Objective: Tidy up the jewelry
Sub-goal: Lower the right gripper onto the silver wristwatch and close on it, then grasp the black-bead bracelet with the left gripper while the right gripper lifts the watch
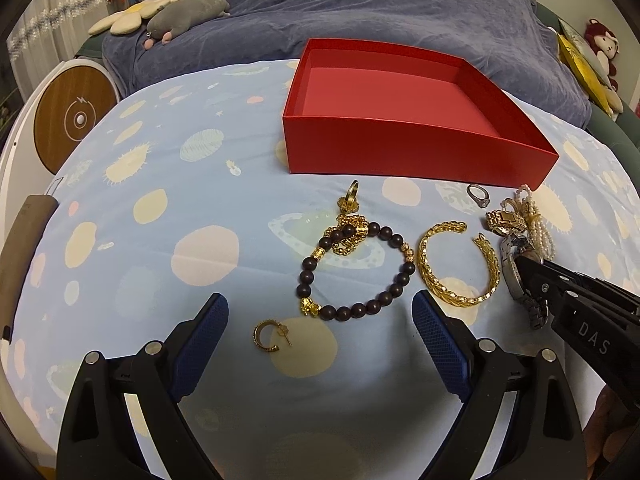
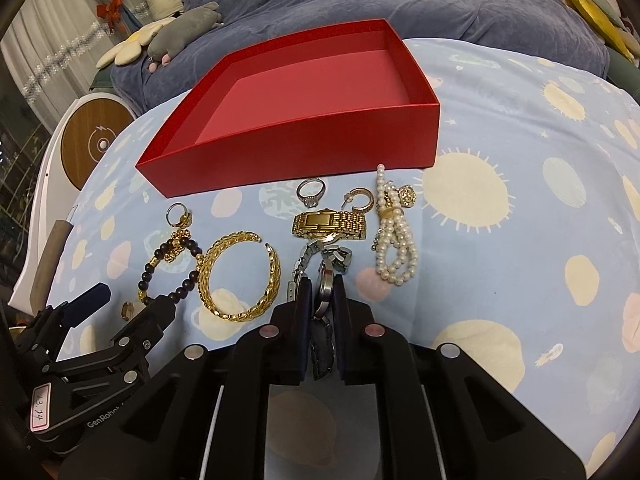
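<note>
A pale blue bedsheet (image 1: 168, 208) printed with cream suns and planets covers the bed, with a rumpled purple blanket (image 1: 360, 4) and soft toys behind it.

The right tool (image 2: 320, 296) is closed on the silver watch (image 2: 325, 280), its two dark pads pressing the case from either side while the metal strap trails out in front and back between the arms. Just beyond it lies a gold watch (image 2: 330, 224), with a silver ring (image 2: 311, 192) and a gold hoop earring (image 2: 360, 199) past that, near the front wall of the red box (image 2: 304, 140). A coiled pearl necklace (image 2: 394, 236) lies to the right of the watches. To the left sits an open gold bangle (image 2: 240, 276).

The left tool (image 1: 320, 320) hovers with its blue pads spread wide and nothing between them. Ahead of it on the sheet are another gold hoop earring (image 1: 269, 334) and a dark bead bracelet (image 1: 356, 272), which overlaps a gold chain (image 1: 350, 232) and a gold ring (image 1: 351, 196). The red box stands open and holds no jewelry.
</note>
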Demonstrator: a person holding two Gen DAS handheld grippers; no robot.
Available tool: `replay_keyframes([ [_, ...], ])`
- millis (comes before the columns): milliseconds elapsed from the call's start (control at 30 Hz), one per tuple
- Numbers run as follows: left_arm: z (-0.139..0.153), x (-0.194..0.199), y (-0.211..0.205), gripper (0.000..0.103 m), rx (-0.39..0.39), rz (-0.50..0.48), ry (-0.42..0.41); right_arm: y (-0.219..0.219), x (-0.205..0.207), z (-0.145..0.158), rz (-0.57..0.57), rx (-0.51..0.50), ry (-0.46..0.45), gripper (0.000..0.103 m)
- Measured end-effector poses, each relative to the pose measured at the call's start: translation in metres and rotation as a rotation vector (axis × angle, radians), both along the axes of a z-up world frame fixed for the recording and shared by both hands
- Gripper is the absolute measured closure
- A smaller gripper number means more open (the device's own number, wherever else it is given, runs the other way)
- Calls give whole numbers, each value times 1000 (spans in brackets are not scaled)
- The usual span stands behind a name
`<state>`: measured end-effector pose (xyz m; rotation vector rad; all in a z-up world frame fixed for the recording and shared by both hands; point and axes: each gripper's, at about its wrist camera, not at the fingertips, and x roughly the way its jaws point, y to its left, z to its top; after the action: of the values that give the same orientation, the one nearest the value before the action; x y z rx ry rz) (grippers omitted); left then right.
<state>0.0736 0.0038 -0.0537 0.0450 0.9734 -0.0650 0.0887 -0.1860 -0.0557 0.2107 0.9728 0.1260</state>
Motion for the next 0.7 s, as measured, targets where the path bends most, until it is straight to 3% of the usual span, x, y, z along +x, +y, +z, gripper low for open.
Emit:
replay_keyframes([
  [67,0,0,0,12,1,-1,0,-1,0,0,1,9,-3,97],
  [433,-5,6,7,13,-22,10,12,-13,-12,24,-12,42,-52,97],
  [567,-9,8,6,17,-37,7,24,-14,-14,26,-13,54,-48,97],
  [700,-7,10,0,29,-43,-15,14,-15,-15,27,-12,59,-47,98],
])
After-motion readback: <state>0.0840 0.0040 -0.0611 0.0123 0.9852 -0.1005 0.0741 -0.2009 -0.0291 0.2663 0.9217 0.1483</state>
